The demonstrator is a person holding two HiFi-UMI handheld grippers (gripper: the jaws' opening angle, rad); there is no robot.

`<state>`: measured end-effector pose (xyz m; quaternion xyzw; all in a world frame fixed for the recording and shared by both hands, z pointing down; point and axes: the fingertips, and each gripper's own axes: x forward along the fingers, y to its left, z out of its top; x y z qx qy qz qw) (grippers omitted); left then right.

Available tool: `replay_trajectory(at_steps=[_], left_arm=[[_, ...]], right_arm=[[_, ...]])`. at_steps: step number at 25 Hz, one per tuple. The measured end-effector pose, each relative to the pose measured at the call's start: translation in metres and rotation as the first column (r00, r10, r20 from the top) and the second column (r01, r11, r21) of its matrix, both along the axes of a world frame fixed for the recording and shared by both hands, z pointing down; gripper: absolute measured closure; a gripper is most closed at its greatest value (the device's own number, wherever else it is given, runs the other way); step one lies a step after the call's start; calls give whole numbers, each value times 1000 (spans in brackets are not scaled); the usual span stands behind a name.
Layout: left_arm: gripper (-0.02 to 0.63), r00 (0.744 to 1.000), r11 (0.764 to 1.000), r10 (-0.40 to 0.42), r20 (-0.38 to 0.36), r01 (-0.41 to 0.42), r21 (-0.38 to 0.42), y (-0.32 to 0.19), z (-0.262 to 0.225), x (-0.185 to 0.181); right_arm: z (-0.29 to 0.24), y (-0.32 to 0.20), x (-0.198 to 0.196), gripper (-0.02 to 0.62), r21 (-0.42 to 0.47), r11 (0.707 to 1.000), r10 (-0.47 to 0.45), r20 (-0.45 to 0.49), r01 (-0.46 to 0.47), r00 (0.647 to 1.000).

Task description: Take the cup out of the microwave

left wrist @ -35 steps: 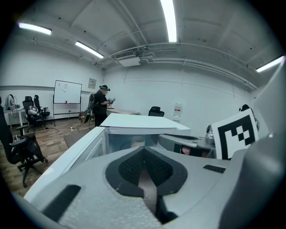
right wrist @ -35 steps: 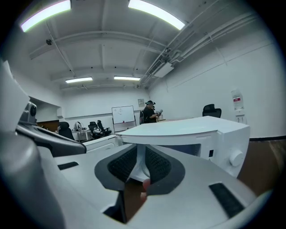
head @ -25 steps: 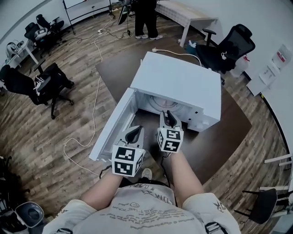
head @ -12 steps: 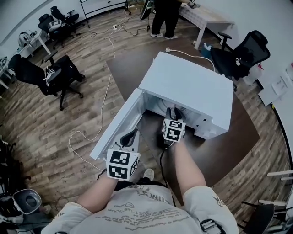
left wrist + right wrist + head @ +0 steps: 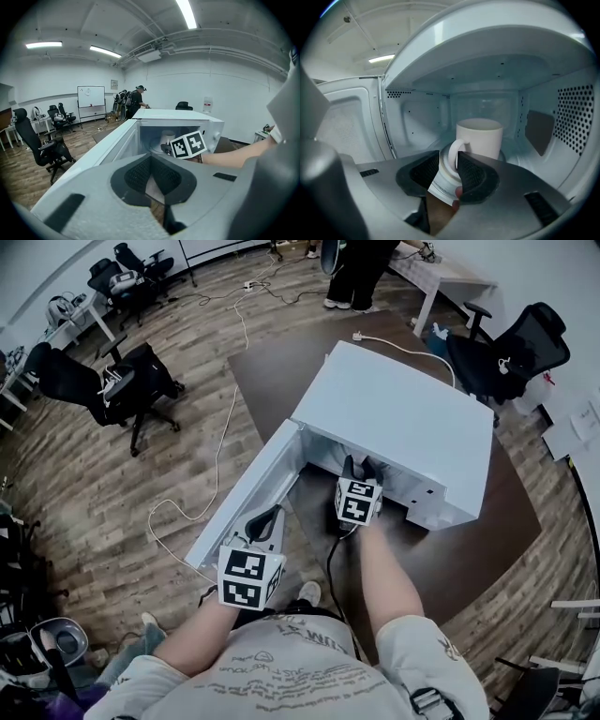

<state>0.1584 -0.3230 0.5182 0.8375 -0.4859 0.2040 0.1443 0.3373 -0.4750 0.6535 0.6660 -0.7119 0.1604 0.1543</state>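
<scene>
A white microwave stands on a dark brown table, its door swung open to the left. Inside, on the glass turntable, stands a white cup, its handle turned toward me; the left gripper view also catches the cup. My right gripper reaches into the oven's mouth. It is open, and the cup's handle sits in the gap at the tips of my right gripper. My left gripper hovers beside the door's lower edge, shut and empty.
Black office chairs stand at the left and the far right. A white cable trails over the wood floor left of the table. A person stands at a desk in the back. A bin sits at the lower left.
My right gripper has gone forward and down into the microwave's opening. The left gripper has sunk a little and drawn back along the door.
</scene>
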Motion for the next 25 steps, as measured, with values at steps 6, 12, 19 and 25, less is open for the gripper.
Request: replay_trajectory(at_steps=[6,12,19,25], left_arm=[[592,1000,1000,-6,15,6,-14,-4,6,-2],[592,1000,1000,-20,15,20,-15,-7,7,-5],[592,1000,999,-27,9,28,-23,-7,11,-7],[592,1000,1000,-16,-2,16,-21,-7,9,-3]], right_arm=[[3,-11,-6,474,9,1000,-18,-29,18,999],[-3,-13,-3,543,51,999,2,-139,5,990],[-9,-12,-5,552,80,997,-1,-215,19,977],[-16,-7,-8,558,93,995,1,-249,23,969]])
